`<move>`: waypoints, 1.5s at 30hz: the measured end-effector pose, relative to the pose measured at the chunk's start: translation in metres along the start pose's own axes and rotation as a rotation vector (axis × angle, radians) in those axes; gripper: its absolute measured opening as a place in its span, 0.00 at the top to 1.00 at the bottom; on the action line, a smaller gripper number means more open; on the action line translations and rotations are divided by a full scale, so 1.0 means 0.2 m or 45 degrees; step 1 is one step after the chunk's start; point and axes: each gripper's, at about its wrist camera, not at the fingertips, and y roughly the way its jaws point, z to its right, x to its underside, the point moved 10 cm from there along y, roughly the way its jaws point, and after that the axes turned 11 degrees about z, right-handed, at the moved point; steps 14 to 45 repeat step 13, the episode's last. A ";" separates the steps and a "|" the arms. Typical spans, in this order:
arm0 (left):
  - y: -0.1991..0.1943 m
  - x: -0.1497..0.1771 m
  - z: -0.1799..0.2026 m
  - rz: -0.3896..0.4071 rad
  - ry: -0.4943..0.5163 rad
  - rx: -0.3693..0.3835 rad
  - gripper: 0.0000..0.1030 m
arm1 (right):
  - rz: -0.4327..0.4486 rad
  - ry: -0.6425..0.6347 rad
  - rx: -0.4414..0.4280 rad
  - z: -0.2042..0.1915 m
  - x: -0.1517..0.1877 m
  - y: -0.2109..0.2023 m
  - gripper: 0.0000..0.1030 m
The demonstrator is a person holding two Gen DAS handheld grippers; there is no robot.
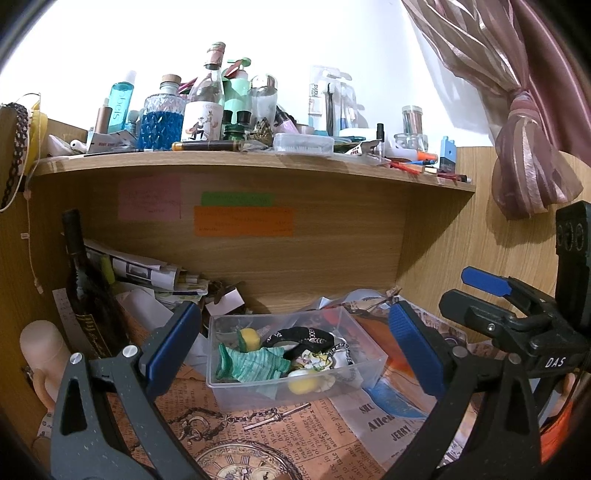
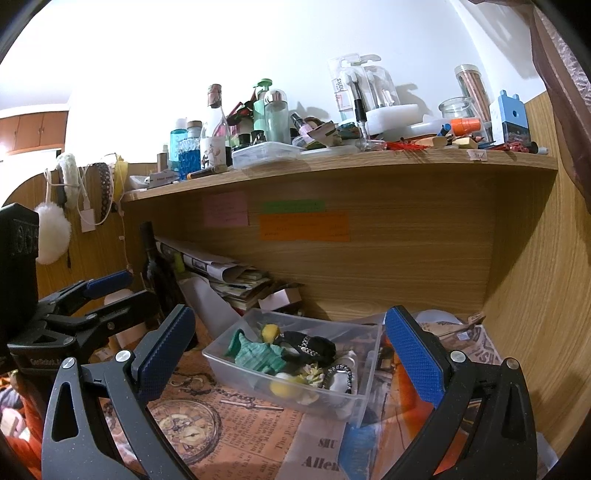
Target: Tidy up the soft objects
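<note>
The left wrist view is showing the left gripper [image 1: 291, 343] gaping wide and holding nothing, framing the clear bin [image 1: 295, 387] of soft objects [image 1: 258, 363] on the desk's newsprint cover [image 1: 295, 435], with the curtain [image 1: 517, 92] hanging at right. The right wrist view is showing the right gripper [image 2: 291, 350] equally wide and empty around the bin, plus a white pompom [image 2: 51, 232] hanging at left.

A wood-grain desk [image 1: 332, 280] fills the scene, its back panel carrying pink, green and orange sticky notes [image 1: 243, 220]. At 12 o'clock a shelf [image 1: 258, 164] runs across — crowded with bottles and jars [image 1: 207, 107] — under a bright white wall [image 1: 332, 33]. At 2 o'clock a mauve curtain [image 1: 517, 110] hangs tied. Printed newspaper-style paper [image 2: 229, 424] covers the desk surface at 6 o'clock.
</note>
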 end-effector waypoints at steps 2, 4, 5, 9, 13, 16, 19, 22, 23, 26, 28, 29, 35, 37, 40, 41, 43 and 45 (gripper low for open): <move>0.00 0.00 0.00 -0.001 0.002 0.001 0.00 | -0.003 0.001 0.002 0.00 0.01 0.00 0.00; 0.00 0.01 0.00 -0.002 0.000 0.002 0.00 | -0.008 0.002 0.002 0.01 0.01 0.01 0.00; 0.00 0.01 0.00 -0.004 0.001 0.003 0.00 | -0.012 0.003 0.002 0.01 0.02 0.01 0.00; 0.01 0.02 -0.01 -0.012 -0.003 0.014 0.00 | -0.022 0.005 -0.003 0.01 0.03 0.03 0.00; 0.03 0.04 -0.02 -0.022 -0.009 0.025 0.00 | -0.034 0.005 -0.001 0.02 0.04 0.04 0.00; 0.03 0.04 -0.02 -0.022 -0.009 0.025 0.00 | -0.034 0.005 -0.001 0.02 0.04 0.04 0.00; 0.03 0.04 -0.02 -0.022 -0.009 0.025 0.00 | -0.034 0.005 -0.001 0.02 0.04 0.04 0.00; 0.03 0.04 -0.02 -0.022 -0.009 0.025 0.00 | -0.034 0.005 -0.001 0.02 0.04 0.04 0.00; 0.03 0.04 -0.02 -0.022 -0.009 0.025 0.00 | -0.034 0.005 -0.001 0.02 0.04 0.04 0.00; 0.03 0.04 -0.02 -0.022 -0.009 0.025 0.00 | -0.034 0.005 -0.001 0.02 0.04 0.04 0.00; 0.03 0.04 -0.02 -0.022 -0.009 0.025 0.00 | -0.034 0.005 -0.001 0.02 0.04 0.04 0.00; 0.03 0.04 -0.02 -0.022 -0.009 0.025 0.00 | -0.034 0.005 -0.001 0.02 0.04 0.04 0.00; 0.03 0.04 -0.02 -0.022 -0.009 0.025 0.00 | -0.034 0.005 -0.001 0.02 0.04 0.04 0.00; 0.03 0.04 -0.02 -0.022 -0.009 0.025 0.00 | -0.034 0.005 -0.001 0.02 0.04 0.04 0.00; 0.03 0.04 -0.02 -0.022 -0.009 0.025 0.00 | -0.034 0.005 -0.001 0.02 0.04 0.04 0.00; 0.03 0.04 -0.02 -0.022 -0.009 0.025 0.00 | -0.034 0.005 -0.001 0.02 0.04 0.04 0.00; 0.03 0.04 -0.02 -0.022 -0.009 0.025 0.00 | -0.034 0.005 -0.001 0.02 0.04 0.04 0.00; 0.03 0.04 -0.02 -0.022 -0.009 0.025 0.00 | -0.034 0.005 -0.001 0.02 0.04 0.04 0.00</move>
